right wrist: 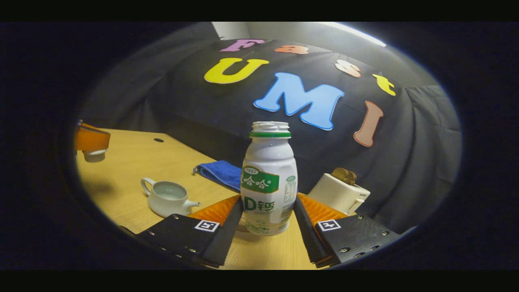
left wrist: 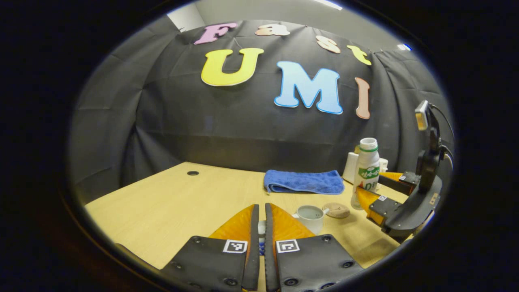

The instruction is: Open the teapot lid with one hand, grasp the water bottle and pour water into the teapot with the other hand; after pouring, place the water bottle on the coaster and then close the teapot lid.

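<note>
Lid (left wrist: 262,228) off teapot (right wrist: 167,198), pinched in L gripper (left wrist: 261,227); we had R gripper (right wrist: 267,213) open astride bottle (right wrist: 268,178). Grasp, pour, coaster (left wrist: 337,210), reclose left.

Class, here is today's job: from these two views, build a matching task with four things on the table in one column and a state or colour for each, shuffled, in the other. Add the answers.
Column one
1 teapot
2 water bottle
3 towel
4 coaster

Column two
A stands between the fingers of the right claw
B round, brown, nothing on it
C lid off
D blue, folded

Pairs: 1-C, 2-A, 3-D, 4-B
</note>
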Demonstrator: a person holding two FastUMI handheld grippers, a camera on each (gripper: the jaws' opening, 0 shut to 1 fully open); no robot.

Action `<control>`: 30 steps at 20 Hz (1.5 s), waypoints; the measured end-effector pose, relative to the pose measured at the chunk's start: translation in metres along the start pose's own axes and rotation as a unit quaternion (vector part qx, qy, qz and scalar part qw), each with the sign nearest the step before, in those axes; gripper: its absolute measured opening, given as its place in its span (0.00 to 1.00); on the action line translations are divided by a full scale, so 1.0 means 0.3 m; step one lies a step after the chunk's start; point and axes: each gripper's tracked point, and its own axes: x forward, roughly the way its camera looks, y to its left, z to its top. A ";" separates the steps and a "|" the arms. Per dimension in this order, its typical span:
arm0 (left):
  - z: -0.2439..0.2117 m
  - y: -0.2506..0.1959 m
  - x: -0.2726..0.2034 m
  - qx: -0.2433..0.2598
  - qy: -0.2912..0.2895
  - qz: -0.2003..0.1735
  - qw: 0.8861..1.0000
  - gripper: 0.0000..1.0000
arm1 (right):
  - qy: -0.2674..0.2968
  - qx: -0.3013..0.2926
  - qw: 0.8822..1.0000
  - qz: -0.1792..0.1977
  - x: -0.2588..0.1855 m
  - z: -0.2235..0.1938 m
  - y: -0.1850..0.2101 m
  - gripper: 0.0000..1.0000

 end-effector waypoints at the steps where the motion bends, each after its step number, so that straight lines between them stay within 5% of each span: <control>1: -0.007 -0.011 0.004 0.003 0.002 -0.002 1.000 0.12 | -0.003 0.020 1.000 -0.004 0.001 0.003 -0.013 0.73; 5: -0.019 -0.074 0.023 0.009 0.005 -0.016 1.000 0.08 | -0.010 0.068 0.998 -0.009 -0.017 0.010 -0.047 0.73; 16: 0.007 -0.285 0.180 0.041 0.013 -0.071 0.997 0.16 | -0.012 0.091 0.996 -0.024 -0.053 0.000 -0.142 0.73; 30: -0.010 -0.339 0.364 0.040 0.010 -0.070 0.997 0.15 | -0.029 0.120 0.992 -0.035 -0.081 0.041 -0.220 0.73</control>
